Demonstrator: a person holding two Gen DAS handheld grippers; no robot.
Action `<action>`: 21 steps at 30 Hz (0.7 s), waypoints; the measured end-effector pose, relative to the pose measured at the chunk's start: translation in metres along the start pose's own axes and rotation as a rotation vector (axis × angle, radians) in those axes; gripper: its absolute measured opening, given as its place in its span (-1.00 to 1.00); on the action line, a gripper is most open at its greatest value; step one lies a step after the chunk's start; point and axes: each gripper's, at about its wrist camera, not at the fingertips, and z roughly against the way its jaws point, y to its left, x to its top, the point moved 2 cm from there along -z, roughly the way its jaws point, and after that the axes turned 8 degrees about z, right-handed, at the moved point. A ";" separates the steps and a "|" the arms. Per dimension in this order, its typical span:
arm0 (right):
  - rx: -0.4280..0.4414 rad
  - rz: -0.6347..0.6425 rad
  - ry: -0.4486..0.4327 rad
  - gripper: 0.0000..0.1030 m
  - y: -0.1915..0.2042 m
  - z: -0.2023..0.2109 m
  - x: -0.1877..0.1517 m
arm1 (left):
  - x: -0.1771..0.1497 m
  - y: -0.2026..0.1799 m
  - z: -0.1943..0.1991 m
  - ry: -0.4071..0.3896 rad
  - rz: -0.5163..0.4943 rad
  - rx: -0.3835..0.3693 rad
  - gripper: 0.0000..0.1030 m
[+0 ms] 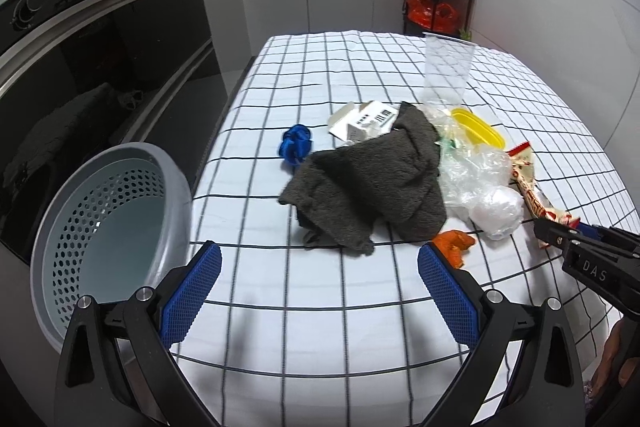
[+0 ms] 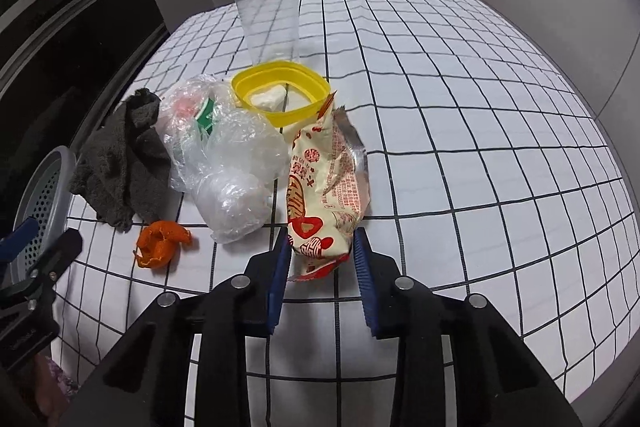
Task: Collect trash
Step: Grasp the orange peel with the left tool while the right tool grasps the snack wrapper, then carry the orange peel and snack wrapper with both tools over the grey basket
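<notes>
A cream and red snack wrapper (image 2: 324, 187) lies on the checked tablecloth (image 2: 480, 147). My right gripper (image 2: 320, 255) is shut on its near end, with a blue pad pressing each side. In the left wrist view the same wrapper (image 1: 528, 183) shows at the right, with the right gripper (image 1: 552, 231) on it. My left gripper (image 1: 320, 267) stands open over bare cloth, nothing between its pads. A grey perforated basket (image 1: 112, 219) sits at the table's left edge, beside the left finger. An orange peel (image 2: 160, 243) and a crumpled clear plastic bag (image 2: 224, 163) lie left of the wrapper.
A dark grey cloth (image 1: 360, 187) lies mid-table, a blue crumpled piece (image 1: 296, 145) and a white carton (image 1: 368, 121) behind it. A yellow container (image 2: 280, 91) and a clear cup (image 2: 272, 19) stand farther back. A dark oven front (image 1: 100, 67) runs along the left.
</notes>
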 end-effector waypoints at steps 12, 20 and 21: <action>0.051 -0.043 -0.058 -0.48 -0.007 0.022 0.002 | -0.012 -0.030 -0.019 0.049 -0.019 -0.077 0.88; 0.085 -0.057 -0.073 -0.48 -0.010 0.029 0.002 | -0.018 -0.050 -0.035 0.088 -0.047 -0.092 0.85; 0.088 -0.056 -0.073 -0.48 -0.010 0.029 0.001 | -0.019 -0.052 -0.037 0.087 -0.050 -0.092 0.84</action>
